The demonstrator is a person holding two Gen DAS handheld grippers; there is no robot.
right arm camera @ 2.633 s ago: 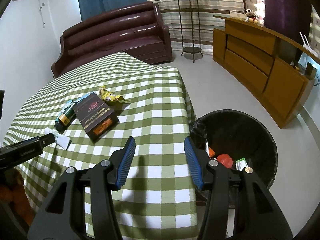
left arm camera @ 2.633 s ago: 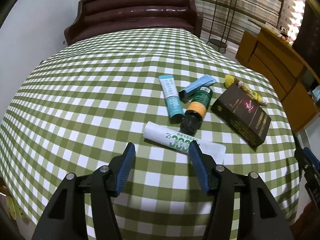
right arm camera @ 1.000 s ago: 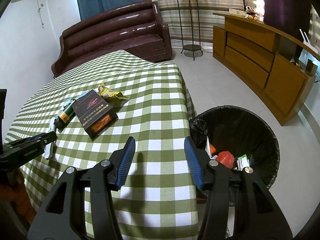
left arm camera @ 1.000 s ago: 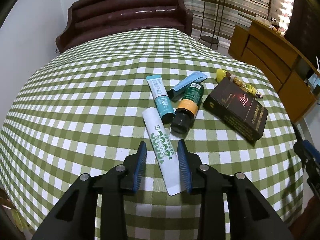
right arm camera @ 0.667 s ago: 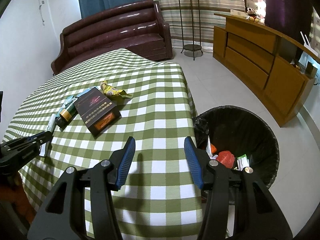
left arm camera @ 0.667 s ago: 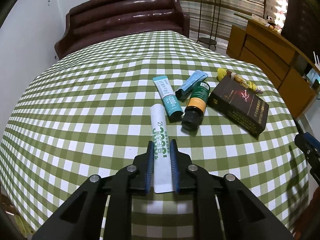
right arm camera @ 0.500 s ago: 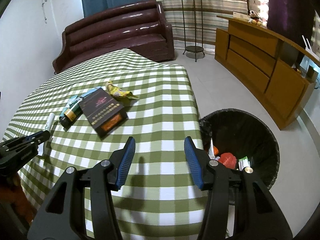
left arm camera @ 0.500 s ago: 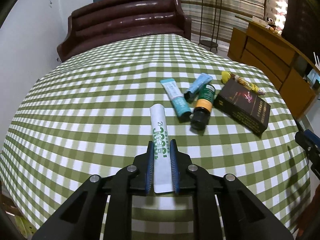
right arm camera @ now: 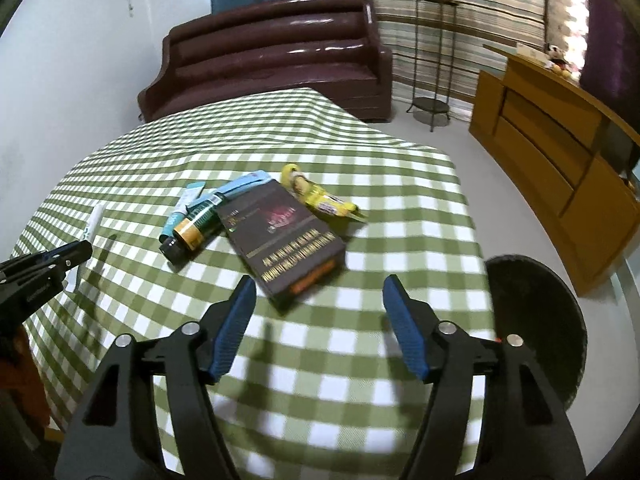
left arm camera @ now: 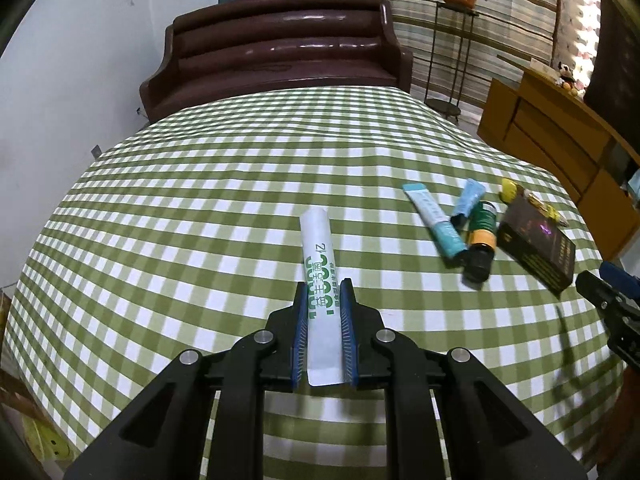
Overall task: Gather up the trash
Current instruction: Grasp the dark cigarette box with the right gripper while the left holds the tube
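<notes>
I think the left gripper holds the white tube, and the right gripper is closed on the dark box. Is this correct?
Not quite. The left gripper does hold the white tube, but the right wrist view shows the right gripper open and empty, short of the dark box.

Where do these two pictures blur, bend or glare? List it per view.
Left wrist: fisheye bulges the checked tablecloth into a dome; the white tube is sharp; window glare at upper right. Right wrist: near tablecloth and gripper shadows are smeared; the dark box reads clearly; the sofa shows glossy highlights.
</notes>
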